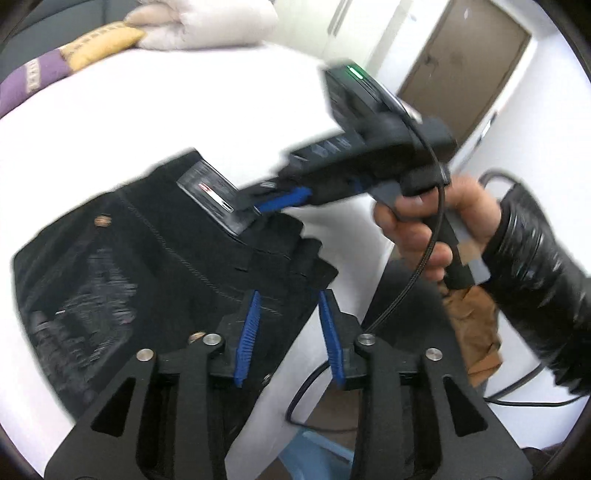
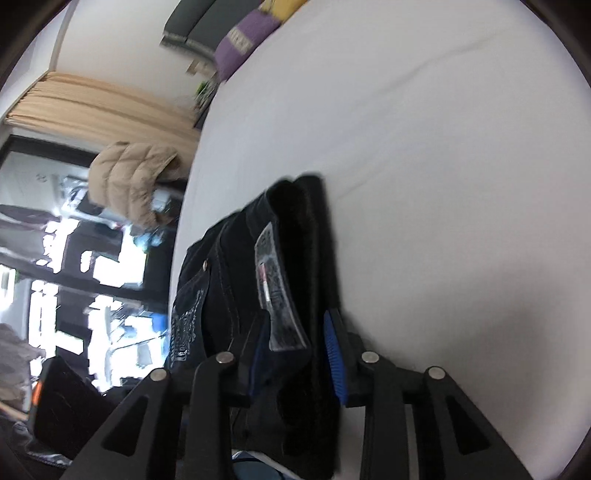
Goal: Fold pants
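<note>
Here the left gripper (image 1: 290, 299) stands with its blue pads (image 1: 248, 332) parted over the near edge of the dark pants (image 1: 155, 258); cloth lies beneath and between the pads, yet neither pad presses on it. The right gripper (image 2: 297, 332), seen in its own view, has its two fingers astride the folded bundle of pants (image 2: 295, 251) — one blue pad (image 2: 334, 354) on the outer side, the other finger on the side of the paper label (image 2: 277, 291). The thick fold fills the gap between them, but the picture is blurred and I cannot tell whether the pads clamp it or merely flank it. In the left view the right gripper (image 1: 273, 201) reaches in from the right with its tip at the label (image 1: 218, 197), held by a hand (image 1: 428, 229) in a shiny black sleeve (image 1: 539, 295), a cable (image 1: 436, 221) trailing from the tool.

The pants lie folded near the edge of a white bed (image 1: 184, 110), waistband and label turned up, a pocket with pale stitching (image 1: 92, 288) and a rivet (image 1: 102, 220) showing. Well beyond them, at the far end of the bed, rest a purple and yellow cushion (image 1: 48, 74) and a pale quilt (image 1: 207, 22). Off the bed — a brown door (image 1: 469, 74) in the left view; in the right view, a beige curtain (image 2: 92, 107) and a tan padded jacket (image 2: 133, 173).
</note>
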Motion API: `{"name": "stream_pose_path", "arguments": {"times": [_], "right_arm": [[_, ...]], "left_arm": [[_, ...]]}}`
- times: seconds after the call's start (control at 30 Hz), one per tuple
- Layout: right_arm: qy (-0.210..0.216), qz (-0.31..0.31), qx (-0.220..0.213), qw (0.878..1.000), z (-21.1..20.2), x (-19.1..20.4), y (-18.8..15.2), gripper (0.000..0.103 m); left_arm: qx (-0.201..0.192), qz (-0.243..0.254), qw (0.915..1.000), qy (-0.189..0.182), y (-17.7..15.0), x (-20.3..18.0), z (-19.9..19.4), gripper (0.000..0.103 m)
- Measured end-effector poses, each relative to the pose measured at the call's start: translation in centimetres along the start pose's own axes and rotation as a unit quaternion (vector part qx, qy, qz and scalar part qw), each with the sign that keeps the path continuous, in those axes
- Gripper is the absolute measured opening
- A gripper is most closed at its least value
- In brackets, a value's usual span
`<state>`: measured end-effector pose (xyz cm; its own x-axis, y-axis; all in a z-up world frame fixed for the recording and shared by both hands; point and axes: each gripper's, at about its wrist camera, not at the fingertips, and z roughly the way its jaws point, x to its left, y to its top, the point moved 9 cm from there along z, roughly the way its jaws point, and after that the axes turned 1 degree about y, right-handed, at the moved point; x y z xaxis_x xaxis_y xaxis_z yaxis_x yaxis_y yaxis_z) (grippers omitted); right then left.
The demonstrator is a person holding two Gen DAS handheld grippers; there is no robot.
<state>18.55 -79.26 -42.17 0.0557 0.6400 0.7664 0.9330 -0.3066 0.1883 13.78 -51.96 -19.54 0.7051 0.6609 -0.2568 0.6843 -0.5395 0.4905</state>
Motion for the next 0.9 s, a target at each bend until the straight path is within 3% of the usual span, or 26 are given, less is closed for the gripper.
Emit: {"name": "stream_pose_path", "arguments": {"times": [0.1, 0.13, 0.23, 0.3, 0.33, 0.47, 0.57, 0.7, 0.83, 0.9], "right_arm": [[0.016, -0.029, -0.019, 0.999, -1.8, 2.4, 0.2, 0.033], [0.026, -0.041, -0.021, 0.999, -1.9, 3.6, 0.1, 0.025], [0.04, -0.064, 0.011, 0.997, -0.2, 5.5, -1.2, 0.016], [0.021, -0.047, 0.044, 0.998, 2.0, 4.0, -2.5, 0.014], [0.013, -0.032, 0.053, 0.998, 2.7, 3.1, -3.0, 0.004], [0.045, 0.02, 0.033, 0.998, 2.6, 1.0, -3.9, 0.0], [0.058, 0.032, 0.017, 0.998, 2.7, 0.3, -4.3, 0.0], [0.059, 0.039, 0.002, 0.997, 3.1, -0.1, -4.3, 0.0], [0.06, 0.038, -0.009, 0.997, 3.3, -0.2, -4.5, 0.0], [0.058, 0.037, -0.013, 0.998, 3.4, -0.2, -4.4, 0.0]], "left_arm": [[-0.039, -0.046, 0.9981, -0.002, 0.2, 3.0, -2.0, 0.048], [-0.045, -0.063, 0.997, -0.005, 0.0, 3.9, -2.2, 0.048], [-0.047, -0.113, 0.9925, -0.005, -0.1, 6.8, -2.0, 0.048], [-0.044, -0.148, 0.988, -0.014, 0.4, 8.6, -1.5, 0.041], [-0.041, -0.166, 0.9851, -0.019, 0.4, 9.3, -1.1, 0.038], [-0.041, -0.226, 0.9731, -0.017, 1.2, 15.0, -0.1, 0.033], [-0.049, -0.238, 0.97, -0.001, 1.6, 18.5, 0.7, 0.029], [-0.056, -0.261, 0.9637, -0.015, -0.2, 20.0, 1.0, 0.025], [-0.059, -0.233, 0.9705, 0.023, -2.8, 17.3, -2.2, 0.025], [-0.058, -0.19, 0.9795, 0.034, -4.0, 14.7, -3.0, 0.025]]}}
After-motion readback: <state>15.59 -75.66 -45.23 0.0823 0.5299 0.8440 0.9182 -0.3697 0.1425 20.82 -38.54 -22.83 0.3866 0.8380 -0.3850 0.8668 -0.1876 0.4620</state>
